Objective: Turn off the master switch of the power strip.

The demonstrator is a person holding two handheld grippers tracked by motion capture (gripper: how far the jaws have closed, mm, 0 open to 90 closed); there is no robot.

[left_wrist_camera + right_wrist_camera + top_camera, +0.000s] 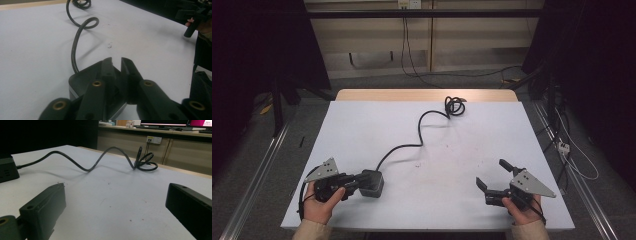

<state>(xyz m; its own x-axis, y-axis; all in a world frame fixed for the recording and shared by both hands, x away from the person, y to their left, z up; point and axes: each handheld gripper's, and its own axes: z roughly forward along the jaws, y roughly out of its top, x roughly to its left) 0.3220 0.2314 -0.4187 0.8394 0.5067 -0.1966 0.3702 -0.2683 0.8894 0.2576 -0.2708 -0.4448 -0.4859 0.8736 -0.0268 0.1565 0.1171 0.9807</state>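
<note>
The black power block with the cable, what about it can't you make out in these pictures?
- Black power block: in the high view the left gripper covers its near side; whether the jaws pinch it is unclear.
- In the left gripper view the jaws hide most of the block's top.
- In the right gripper view the left edge cuts the block.
- Black cable's coiled end: too small to show any plug.

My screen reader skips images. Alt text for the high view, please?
A person's left claw grips a black power block on a white table; its cable snakes away to a far coil. The right claw hovers open.
</note>
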